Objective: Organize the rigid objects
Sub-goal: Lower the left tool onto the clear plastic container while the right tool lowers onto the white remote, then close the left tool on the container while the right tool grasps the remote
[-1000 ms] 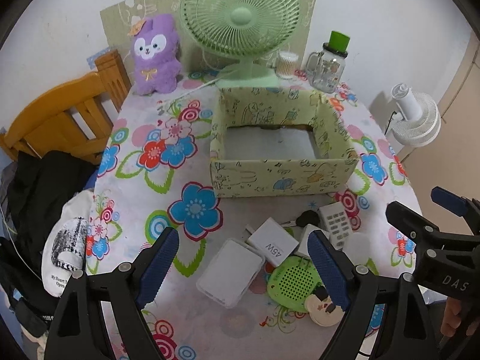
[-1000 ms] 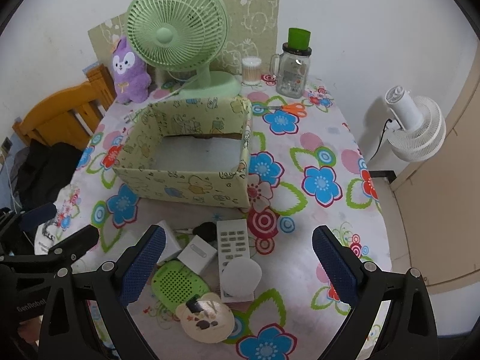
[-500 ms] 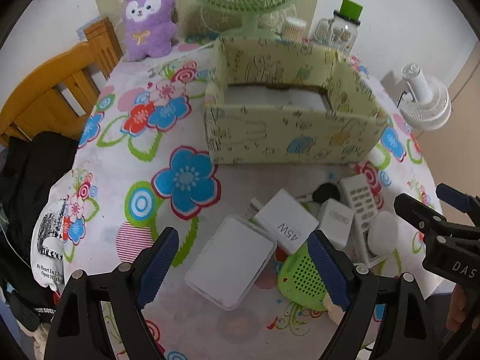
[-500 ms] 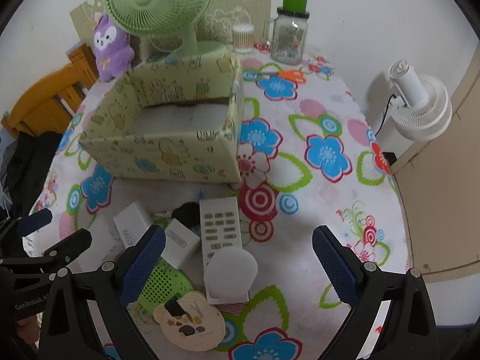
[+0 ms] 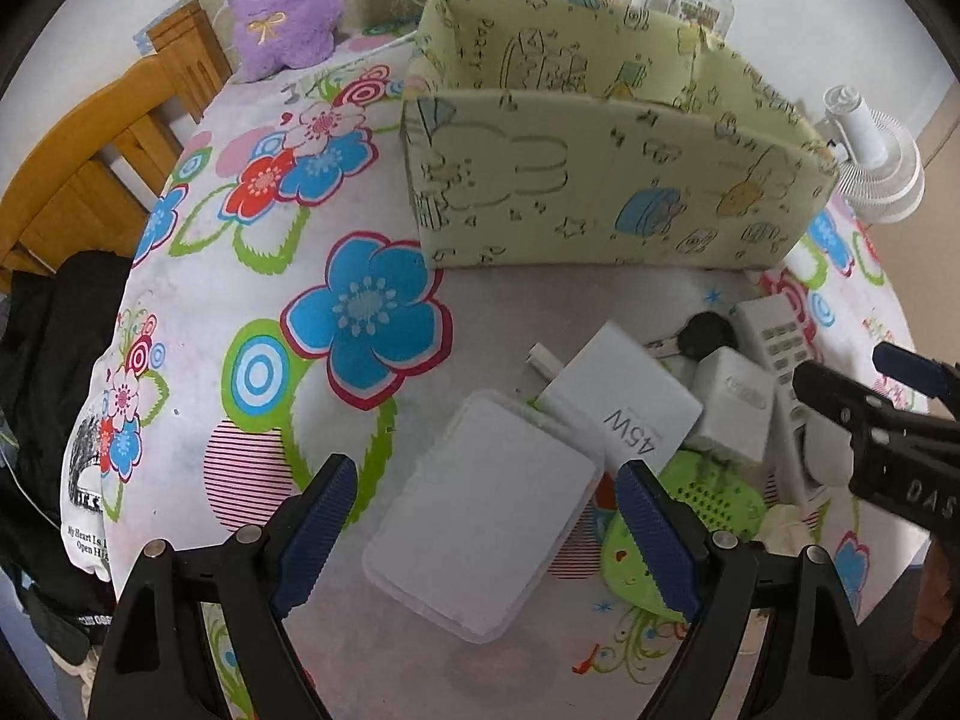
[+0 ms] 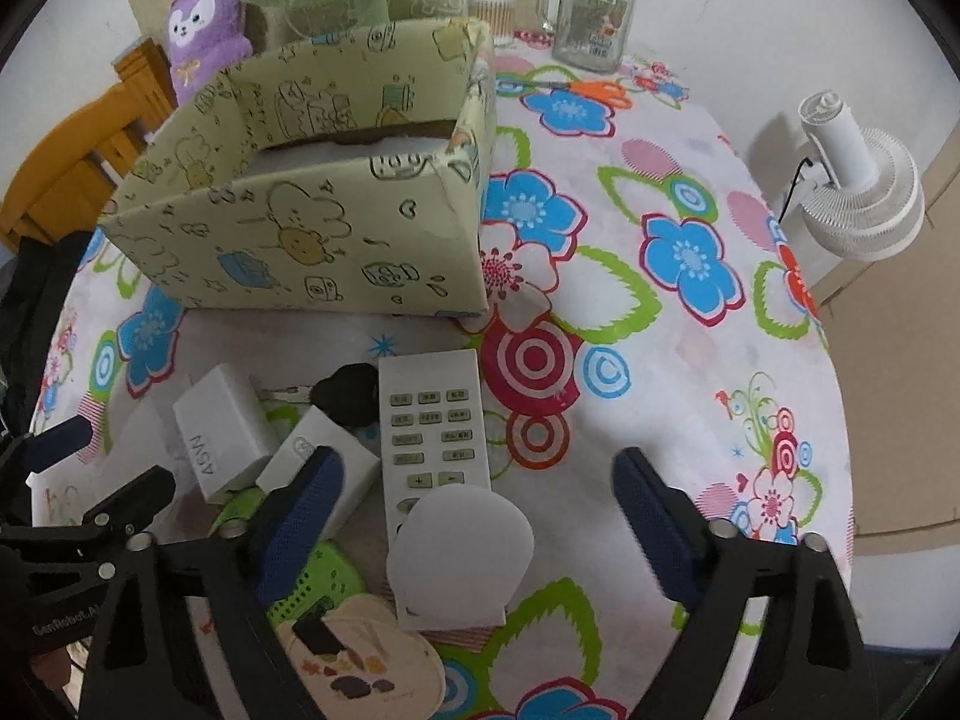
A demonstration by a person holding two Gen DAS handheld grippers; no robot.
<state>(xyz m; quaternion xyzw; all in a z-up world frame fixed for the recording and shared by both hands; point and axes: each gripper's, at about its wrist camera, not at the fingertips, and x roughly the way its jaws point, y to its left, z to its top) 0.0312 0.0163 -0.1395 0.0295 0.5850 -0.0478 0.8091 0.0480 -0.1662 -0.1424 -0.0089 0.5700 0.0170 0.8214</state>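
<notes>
Change: both grippers are being brought lower and closer to the pile of small things at the near edge of the table (image 5: 198, 312); the box (image 5: 600, 192) is now being seen larger and from a flatter angle than a second ago.
Meaning: a first pick is probably being set up; nothing is yet being carried, and the box floor that shows is bare.
Left gripper (image 5: 486, 522): being held wide open, grasping nothing; the flat white case (image 5: 486, 522) is being straddled between its jaws, with contact not clear.
Right gripper (image 6: 474, 504): being held spread wide, empty; the round white lamp (image 6: 459, 546) and the lower end of the remote (image 6: 435, 420) are being framed between its jaws.
Pile: the charger marked 45W (image 5: 624, 402), small white plug (image 5: 729, 408), key (image 6: 348, 396) and green speaker (image 5: 678, 528) are lying packed together just in front of the box.
</notes>
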